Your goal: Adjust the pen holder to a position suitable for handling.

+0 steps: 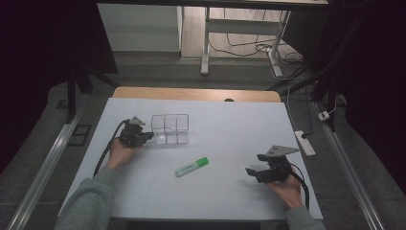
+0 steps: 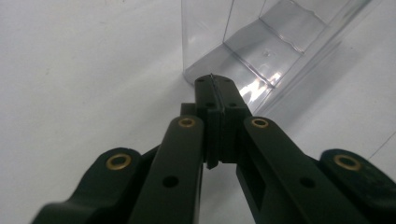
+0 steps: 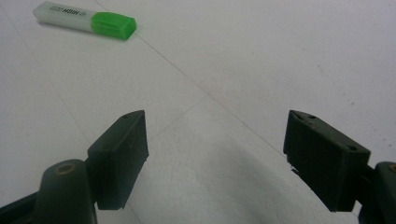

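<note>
— On the white table (image 1: 215, 191), what lies between the two hands?

— A highlighter (image 1: 191, 166) with a green cap, lying flat near the middle, well apart from both grippers. From the right gripper view it sits far off at the upper left (image 3: 86, 19).

— And the right gripper (image 1: 253, 171)?

— Its jaws stand wide apart with nothing between them, low over bare table (image 3: 215, 140). The person's hand (image 1: 287, 189) holds it near the right front edge.

— What about the left gripper (image 1: 148, 136)?

— Its jaws are pressed together, pads flat against each other (image 2: 215, 88), holding nothing. The tips point at a clear plastic box (image 1: 170, 128) with compartments, just beside its lower wall (image 2: 243, 56). I cannot tell whether they touch it.
</note>
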{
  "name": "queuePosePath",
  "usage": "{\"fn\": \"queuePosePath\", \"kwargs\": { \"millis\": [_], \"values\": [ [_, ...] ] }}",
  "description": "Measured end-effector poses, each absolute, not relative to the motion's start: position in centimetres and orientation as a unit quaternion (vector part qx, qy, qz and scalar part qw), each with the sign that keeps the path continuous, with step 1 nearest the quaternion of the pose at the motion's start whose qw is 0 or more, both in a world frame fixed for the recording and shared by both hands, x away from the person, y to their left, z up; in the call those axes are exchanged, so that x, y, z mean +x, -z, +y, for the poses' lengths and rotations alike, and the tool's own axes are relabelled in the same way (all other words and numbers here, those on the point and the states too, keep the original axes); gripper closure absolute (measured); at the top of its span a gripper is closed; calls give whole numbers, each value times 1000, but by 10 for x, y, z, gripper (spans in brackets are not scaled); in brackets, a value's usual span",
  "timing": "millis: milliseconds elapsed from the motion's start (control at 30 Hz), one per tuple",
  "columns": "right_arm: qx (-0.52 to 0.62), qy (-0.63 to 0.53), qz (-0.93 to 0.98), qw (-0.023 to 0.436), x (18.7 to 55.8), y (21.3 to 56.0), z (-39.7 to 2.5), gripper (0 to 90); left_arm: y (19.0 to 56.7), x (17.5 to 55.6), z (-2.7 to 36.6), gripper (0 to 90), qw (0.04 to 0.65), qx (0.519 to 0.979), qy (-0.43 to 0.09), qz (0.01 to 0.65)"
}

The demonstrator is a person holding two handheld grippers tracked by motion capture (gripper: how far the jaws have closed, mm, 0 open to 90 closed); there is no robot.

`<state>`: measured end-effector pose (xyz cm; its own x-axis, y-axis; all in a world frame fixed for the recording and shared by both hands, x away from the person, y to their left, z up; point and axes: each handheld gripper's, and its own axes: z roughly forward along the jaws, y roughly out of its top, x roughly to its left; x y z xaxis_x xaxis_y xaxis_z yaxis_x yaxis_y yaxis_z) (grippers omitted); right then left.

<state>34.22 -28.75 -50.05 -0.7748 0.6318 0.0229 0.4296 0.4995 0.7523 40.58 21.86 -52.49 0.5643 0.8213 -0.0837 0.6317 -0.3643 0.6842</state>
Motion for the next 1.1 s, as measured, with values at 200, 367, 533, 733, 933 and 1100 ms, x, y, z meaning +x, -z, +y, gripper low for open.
{"fn": "queuePosePath", "kwargs": {
  "millis": [200, 367, 533, 733, 933, 1100],
  "values": [
    [310, -392, 857, 127, 342, 501, -287, 214, 525, 408, 214, 887, 345, 815, -138, 444],
    [310, -391, 857, 126, 343, 501, -287, 214, 525, 410, 208, 887, 344, 818, -137, 440],
    [311, -390, 858, 126, 343, 501, -287, 213, 524, 411, 202, 887, 347, 821, -133, 433],
    [310, -391, 857, 127, 342, 501, -287, 214, 525, 414, 194, 887, 345, 825, -132, 428],
    [310, -390, 858, 127, 342, 501, -287, 214, 524, 416, 189, 887, 348, 826, -129, 424],
    [310, -390, 858, 127, 343, 501, -287, 214, 524, 418, 184, 887, 349, 827, -129, 421]
  ]
}}
